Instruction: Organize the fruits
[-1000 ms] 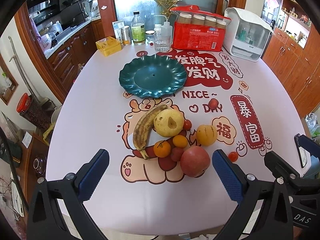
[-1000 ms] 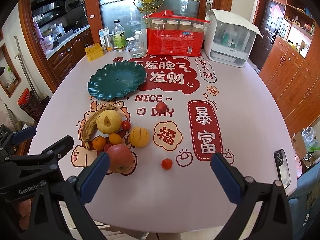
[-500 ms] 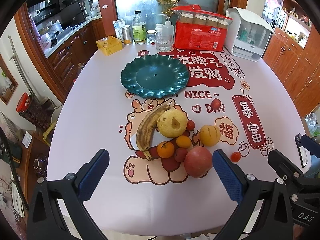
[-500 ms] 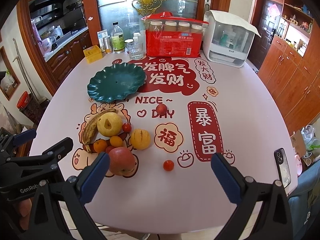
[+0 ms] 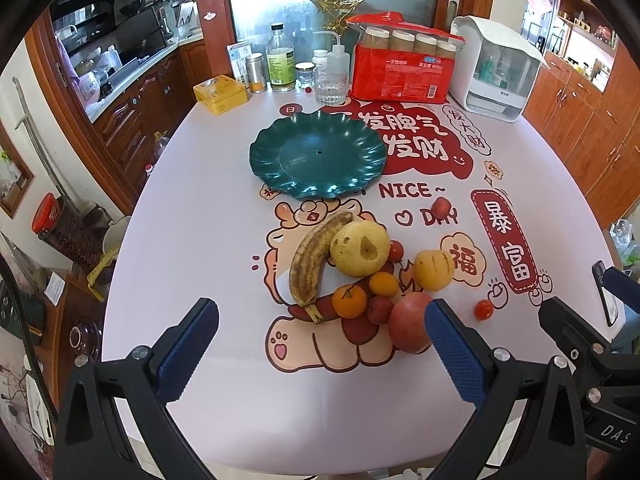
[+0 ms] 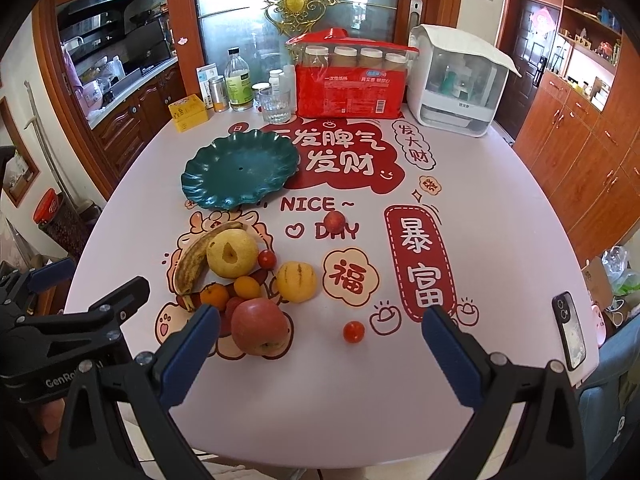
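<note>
— Teal plate (image 5: 316, 158) has no fruit on it yet; the fruit pile (image 5: 360, 272) lies on the desk (image 5: 192, 240), nearer my tools. What changed?

— Hardly anything: my views crept slightly lower and closer over the last second. Left tool (image 5: 320, 354) and right tool (image 6: 320, 354) are both spread wide, carrying nothing. I reckon sorting hasn't begun.

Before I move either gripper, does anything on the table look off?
Nothing spilled. The banana is heavily browned, and the pear beside it has a dark bruise. Two fruits sit apart from the pile: a cherry tomato and a small red fruit. The green plate holds nothing.
</note>
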`<state>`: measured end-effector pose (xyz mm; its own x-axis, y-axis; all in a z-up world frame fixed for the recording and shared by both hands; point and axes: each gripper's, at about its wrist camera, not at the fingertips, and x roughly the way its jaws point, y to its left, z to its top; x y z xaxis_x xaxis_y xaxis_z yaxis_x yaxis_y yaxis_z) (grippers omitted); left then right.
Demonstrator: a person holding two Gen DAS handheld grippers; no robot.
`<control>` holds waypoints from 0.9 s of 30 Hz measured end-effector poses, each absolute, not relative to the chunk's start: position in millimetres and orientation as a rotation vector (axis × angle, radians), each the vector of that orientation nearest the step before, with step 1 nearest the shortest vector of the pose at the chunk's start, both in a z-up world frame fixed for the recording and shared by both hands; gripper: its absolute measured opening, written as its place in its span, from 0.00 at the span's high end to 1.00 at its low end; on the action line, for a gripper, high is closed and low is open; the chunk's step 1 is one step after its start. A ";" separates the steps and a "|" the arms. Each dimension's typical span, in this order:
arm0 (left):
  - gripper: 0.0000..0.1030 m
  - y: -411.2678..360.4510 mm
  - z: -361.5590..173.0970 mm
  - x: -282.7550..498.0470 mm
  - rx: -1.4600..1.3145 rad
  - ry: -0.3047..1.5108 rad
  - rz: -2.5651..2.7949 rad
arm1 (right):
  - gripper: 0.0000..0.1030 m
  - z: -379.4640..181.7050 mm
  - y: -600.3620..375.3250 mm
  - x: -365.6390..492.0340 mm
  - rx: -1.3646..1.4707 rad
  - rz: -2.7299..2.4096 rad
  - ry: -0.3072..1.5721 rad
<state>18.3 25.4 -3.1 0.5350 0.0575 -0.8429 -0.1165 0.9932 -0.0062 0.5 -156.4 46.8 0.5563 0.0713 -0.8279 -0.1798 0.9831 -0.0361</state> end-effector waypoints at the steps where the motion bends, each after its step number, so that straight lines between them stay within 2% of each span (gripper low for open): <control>1: 0.01 27.7 -3.8 17.7 -0.066 1.002 0.104 | 0.02 46.7 -154.3 -0.3 -0.119 0.149 0.971; 17: 0.01 71.7 -31.2 35.3 -0.182 1.094 0.135 | 0.02 36.0 -148.1 -2.1 -0.104 0.102 1.027; 27: 0.01 90.9 -59.7 64.6 -0.143 1.152 0.232 | 0.02 2.8 -151.2 47.0 -0.039 0.202 1.140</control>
